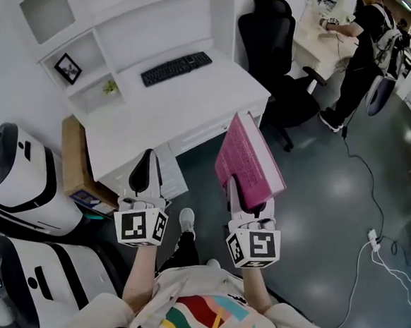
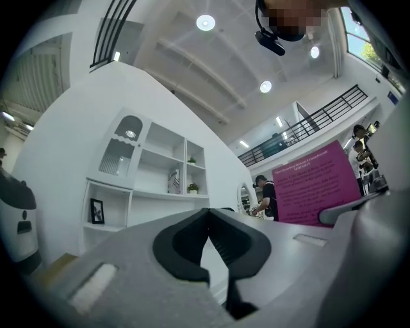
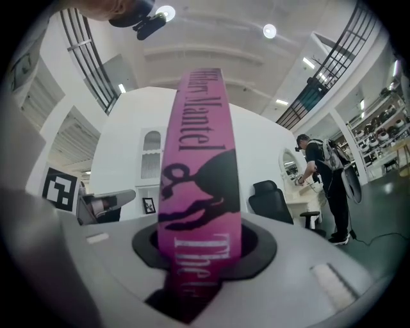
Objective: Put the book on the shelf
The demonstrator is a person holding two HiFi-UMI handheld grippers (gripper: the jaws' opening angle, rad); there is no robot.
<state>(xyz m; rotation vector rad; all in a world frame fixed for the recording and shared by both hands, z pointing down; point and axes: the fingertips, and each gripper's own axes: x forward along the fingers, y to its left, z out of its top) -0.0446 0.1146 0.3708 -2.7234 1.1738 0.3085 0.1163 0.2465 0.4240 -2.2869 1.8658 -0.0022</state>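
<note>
A magenta book (image 1: 248, 159) stands tilted over the dark floor, in front of the white desk (image 1: 217, 100). My right gripper (image 1: 242, 191) is shut on its lower end. In the right gripper view the book's spine (image 3: 200, 160) rises straight up between the jaws and fills the gap. My left gripper (image 1: 147, 173) hangs near the desk's front edge, shut and holding nothing. In the left gripper view its black pads (image 2: 192, 240) meet, and the book (image 2: 314, 186) shows off to the right. The white shelf unit (image 1: 94, 52) stands at the back left of the desk, with open compartments (image 2: 160, 186).
A black keyboard (image 1: 176, 67) lies on the desk. A framed picture (image 1: 68, 67) and a small plant (image 1: 110, 86) occupy lower shelf compartments. A black office chair (image 1: 272, 38) stands right of the desk. A person (image 1: 363, 45) works at the far right. White machines (image 1: 20, 180) and a cardboard box (image 1: 74, 163) stand left.
</note>
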